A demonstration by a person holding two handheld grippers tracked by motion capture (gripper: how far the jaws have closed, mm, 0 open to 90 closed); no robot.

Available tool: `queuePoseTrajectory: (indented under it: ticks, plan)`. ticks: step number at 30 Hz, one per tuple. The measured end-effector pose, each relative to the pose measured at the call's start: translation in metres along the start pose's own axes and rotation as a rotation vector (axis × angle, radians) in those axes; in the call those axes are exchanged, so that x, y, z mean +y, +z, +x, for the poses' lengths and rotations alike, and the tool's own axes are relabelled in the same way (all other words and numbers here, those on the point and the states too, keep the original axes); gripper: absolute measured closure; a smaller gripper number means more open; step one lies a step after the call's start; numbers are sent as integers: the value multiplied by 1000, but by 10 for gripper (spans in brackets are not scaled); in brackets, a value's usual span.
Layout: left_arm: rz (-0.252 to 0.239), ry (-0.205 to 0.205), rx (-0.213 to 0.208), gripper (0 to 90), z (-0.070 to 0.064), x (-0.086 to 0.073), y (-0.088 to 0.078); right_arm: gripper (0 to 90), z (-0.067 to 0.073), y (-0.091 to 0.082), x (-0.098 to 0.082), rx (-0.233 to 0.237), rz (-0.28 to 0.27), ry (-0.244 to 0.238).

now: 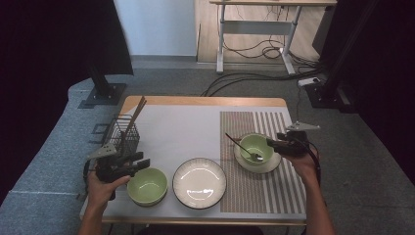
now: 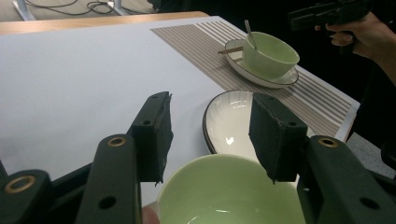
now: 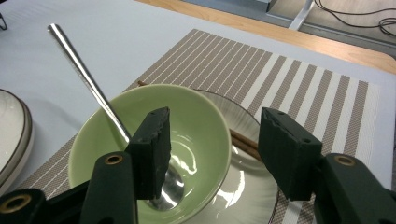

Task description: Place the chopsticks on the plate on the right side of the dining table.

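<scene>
Left tool (image 1: 139,164) hangs parted over near green bowl (image 1: 147,186); right tool (image 1: 272,143), likewise parted, hovers above spoon bowl (image 1: 256,148).

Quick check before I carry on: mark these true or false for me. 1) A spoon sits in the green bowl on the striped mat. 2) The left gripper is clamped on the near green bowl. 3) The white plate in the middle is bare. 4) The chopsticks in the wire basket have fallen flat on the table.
1) True: the long-handled metal spoon rests in the pale green ceramic bowl on the striped placemat.
2) False: the left gripper is open, its fingers above the near green bowl, not pressing it.
3) True: the dark-rimmed white plate holds nothing.
4) False: the wooden chopsticks stand leaning in the black wire basket.
</scene>
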State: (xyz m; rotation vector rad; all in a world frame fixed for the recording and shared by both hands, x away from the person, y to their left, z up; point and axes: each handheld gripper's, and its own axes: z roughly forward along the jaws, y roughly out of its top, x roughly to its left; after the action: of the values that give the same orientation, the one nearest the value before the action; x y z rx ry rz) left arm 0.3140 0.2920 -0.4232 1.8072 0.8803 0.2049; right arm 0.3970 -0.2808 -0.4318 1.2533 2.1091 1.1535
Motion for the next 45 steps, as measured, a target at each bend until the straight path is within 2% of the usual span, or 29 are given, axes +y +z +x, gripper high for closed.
queuePoseTrajectory:
  ticks: [8,21,33,45]
  plan:
    - [0,1,-4,490,-1,0,0,445,7,-7,-13,14,-19,9]
    - [7,4,-5,489,-1,-1,2,445,23,-20,-30,32,-51,-8]
    - [14,6,-5,488,-2,-1,3,445,37,-25,-48,52,-54,-24]
    - [24,7,-5,487,-3,-1,5,444,41,-26,-57,55,-33,-37]
